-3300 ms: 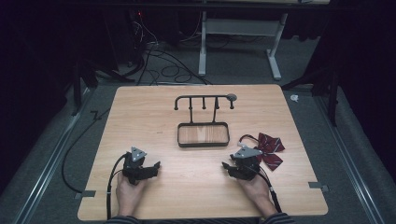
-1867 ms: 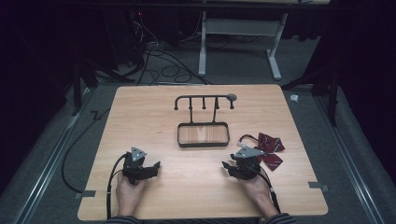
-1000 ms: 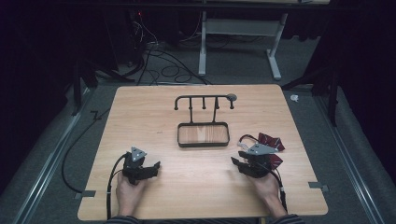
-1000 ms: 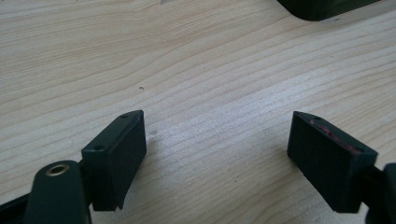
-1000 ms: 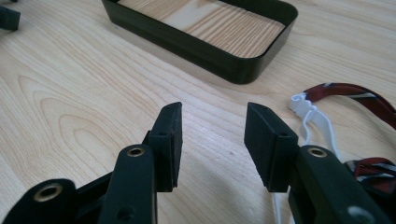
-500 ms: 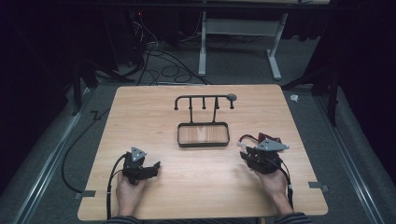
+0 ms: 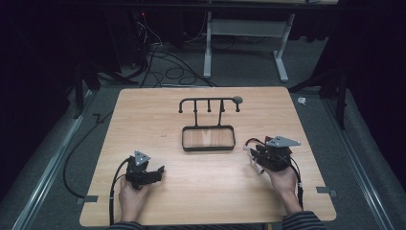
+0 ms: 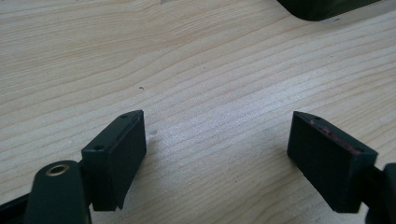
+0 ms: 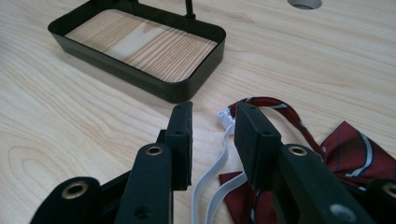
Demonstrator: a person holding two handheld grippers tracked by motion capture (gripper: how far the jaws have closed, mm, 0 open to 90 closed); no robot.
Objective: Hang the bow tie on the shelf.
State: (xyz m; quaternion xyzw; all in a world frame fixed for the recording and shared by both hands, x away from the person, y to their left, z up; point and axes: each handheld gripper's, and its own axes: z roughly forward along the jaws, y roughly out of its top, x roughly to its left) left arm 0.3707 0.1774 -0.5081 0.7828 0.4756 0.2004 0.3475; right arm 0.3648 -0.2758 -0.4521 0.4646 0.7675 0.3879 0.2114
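The right gripper sits at the lower middle of the right gripper view. Its jaws have just been closing and now stand partly apart around the white strap of the red striped bow tie; the pads do not yet press on it. The bow tie lies on the table at the lower right of that view, just beside the gripper. In the high view the right gripper is at centre right, near the black rack tray with its hook bar.

To grip well, keep the strap centred between the pads, close fully before lifting, and lift straight so the strap does not slide out.

The left gripper rests low over bare wood, jaws wide apart and empty, at the lower left of the high view.
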